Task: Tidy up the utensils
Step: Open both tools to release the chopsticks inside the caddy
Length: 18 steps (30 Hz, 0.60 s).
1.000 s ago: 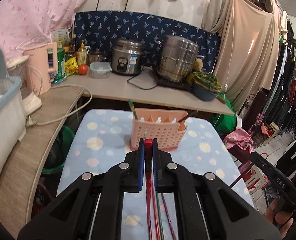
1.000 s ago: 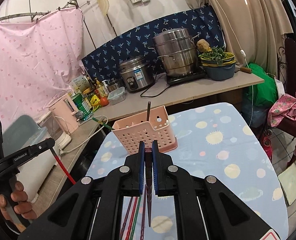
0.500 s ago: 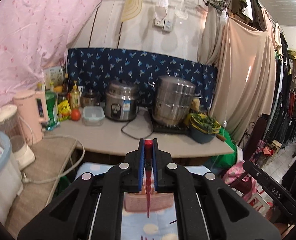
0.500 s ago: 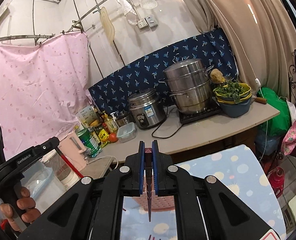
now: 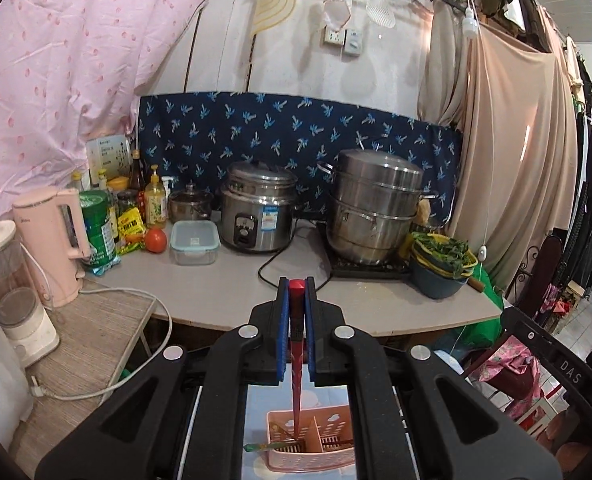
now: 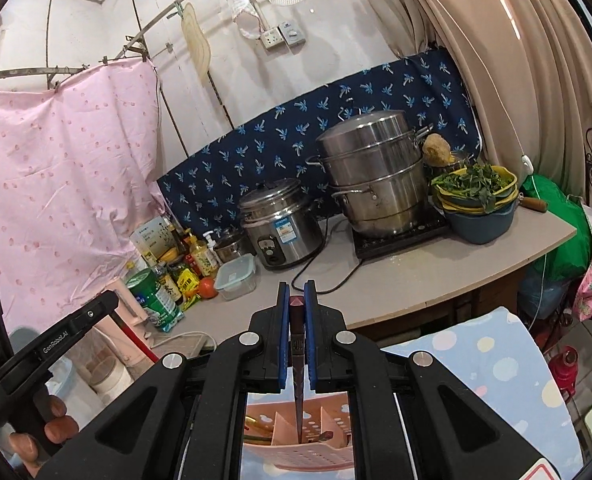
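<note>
Left wrist view: the left gripper (image 5: 296, 292) squeezes one red chopstick (image 5: 296, 344); its tip points down into the pink basket (image 5: 311, 456).
Right wrist view: the right gripper (image 6: 296, 296) squeezes one dark chopstick (image 6: 298, 380), which also points down into the pink basket (image 6: 296, 454).
Pink basket: one, right under both grippers, split by thin walls; which slot each tip is in is hard to tell.
Inside the basket: a green stick (image 5: 262, 447) lies across the left part; other sticks are too hidden to count.
Table under the basket: a blue cloth with pale dots (image 6: 475, 364).
Counter behind the basket: one rice cooker (image 5: 258, 210), one tall steel steamer pot (image 5: 371, 204), one clear box (image 5: 195, 242), one tomato (image 5: 155, 240), one pink kettle (image 5: 52, 252), one bowl of greens (image 5: 439, 264).
Room past the counter: a dark blue leaf cloth (image 5: 296, 128), a pink sheet (image 5: 56, 80), tan curtains (image 5: 507, 140).
</note>
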Motion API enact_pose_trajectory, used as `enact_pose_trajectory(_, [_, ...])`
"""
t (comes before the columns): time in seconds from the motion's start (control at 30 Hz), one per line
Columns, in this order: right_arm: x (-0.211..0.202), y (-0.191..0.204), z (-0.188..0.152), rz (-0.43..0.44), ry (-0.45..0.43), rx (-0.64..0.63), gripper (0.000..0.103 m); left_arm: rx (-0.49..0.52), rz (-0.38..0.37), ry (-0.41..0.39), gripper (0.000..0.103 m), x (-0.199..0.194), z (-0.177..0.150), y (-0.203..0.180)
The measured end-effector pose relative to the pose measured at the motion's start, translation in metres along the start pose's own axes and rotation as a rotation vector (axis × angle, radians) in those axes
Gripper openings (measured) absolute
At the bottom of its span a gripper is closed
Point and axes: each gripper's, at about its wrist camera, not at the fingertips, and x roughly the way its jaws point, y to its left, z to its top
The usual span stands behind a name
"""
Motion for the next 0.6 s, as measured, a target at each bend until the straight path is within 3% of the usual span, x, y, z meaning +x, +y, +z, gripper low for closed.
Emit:
enact_pose_trajectory(0.23, [0.027, -0.007, -0.024, -0.02, 0.075, -0.01, 0.007, -0.012, 0.011, 0.069, 0.007, 0.025, -0.026, 0.008])
enact_pose_trajectory(0.43, [0.023, -0.007, -0.029, -0.037, 0.078, -0.021, 0.012, -0.015, 0.019, 0.062, 0.007, 0.021, -0.031, 0.009])
enact_pose_trajectory(0.6, [0.007, -0.007, -0.028, -0.03, 0.068, -0.019, 0.012, -0.03, 0.014, 0.066, 0.024, 0.011, -0.03, 0.009])
